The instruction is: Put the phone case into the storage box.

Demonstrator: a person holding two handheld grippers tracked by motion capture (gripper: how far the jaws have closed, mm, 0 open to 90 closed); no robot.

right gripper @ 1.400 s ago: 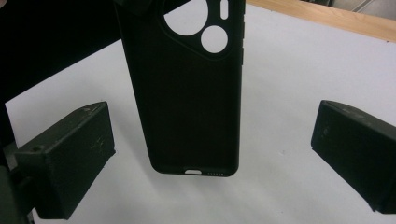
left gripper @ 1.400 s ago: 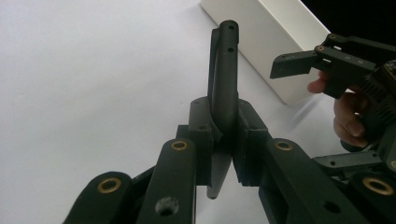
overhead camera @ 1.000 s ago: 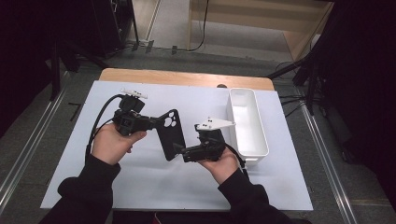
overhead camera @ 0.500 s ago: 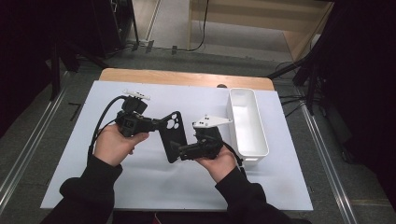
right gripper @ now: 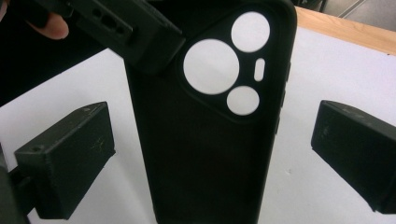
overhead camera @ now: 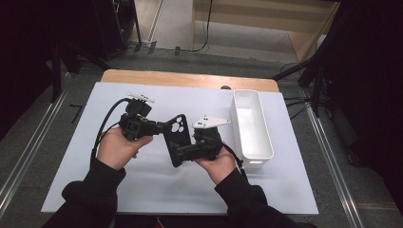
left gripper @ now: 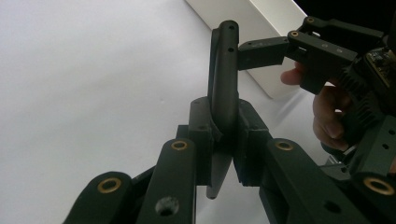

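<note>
White table (overhead camera: pixel 142 190) | black phone case (right gripper: pixel 205 154), round camera cutouts, edge clamped by left gripper (left gripper: pixel 223 140)

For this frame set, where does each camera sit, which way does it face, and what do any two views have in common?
High view: above the person's side, looking forward and down on the white table; both forearms, the left gripper and right gripper meet at a black phone case.
Left gripper view: rides the left gripper, looking along its fingers, shut on the case's edge; the white bin lies beyond.
Right gripper view: rides the right gripper, facing the case's inner side between open fingers.
Shared: the case shows in all three.
</note>
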